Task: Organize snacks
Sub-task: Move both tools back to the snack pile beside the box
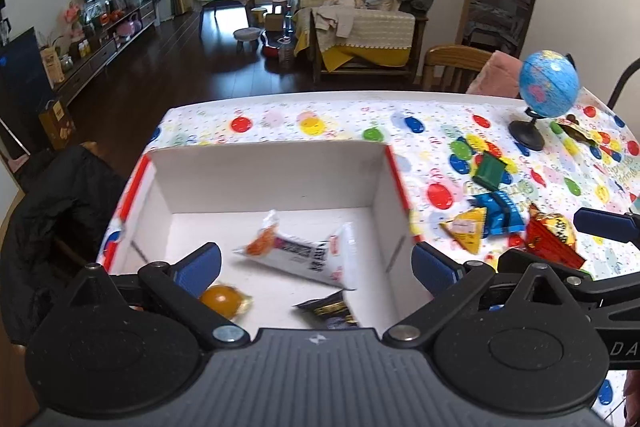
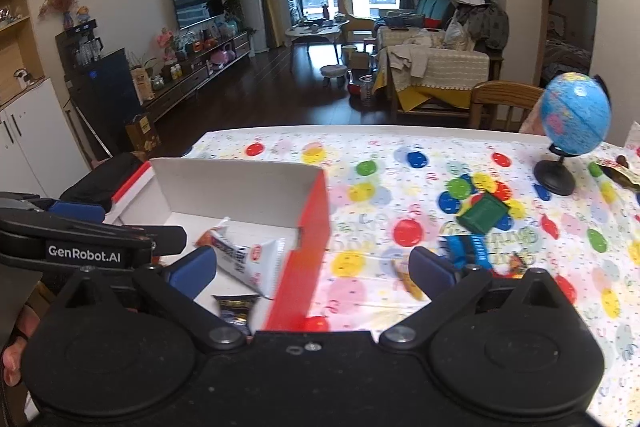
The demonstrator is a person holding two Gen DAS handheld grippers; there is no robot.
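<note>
A white cardboard box [image 1: 264,183] with red-trimmed walls is set on the bench [image 1: 344,115], which is covered by a cloth printed with coloured dots. Inside the box, a white snack packet [image 1: 308,253] is seen lying near the middle, an orange jelly cup [image 1: 224,301] at the near left, and a dark wrapped snack [image 1: 328,311] at the near edge. The left gripper [image 1: 316,263] is held above the box with its jaws spread wide and nothing between them. The right gripper [image 2: 312,267] is likewise spread and empty, straddling the box's right wall. Right of the box, a green packet [image 1: 490,171], a blue packet [image 1: 500,211], a yellow triangular packet [image 1: 468,229] and a red packet [image 1: 552,243] are left on the cloth. A small globe [image 1: 548,87] stands further right of the box.
</note>
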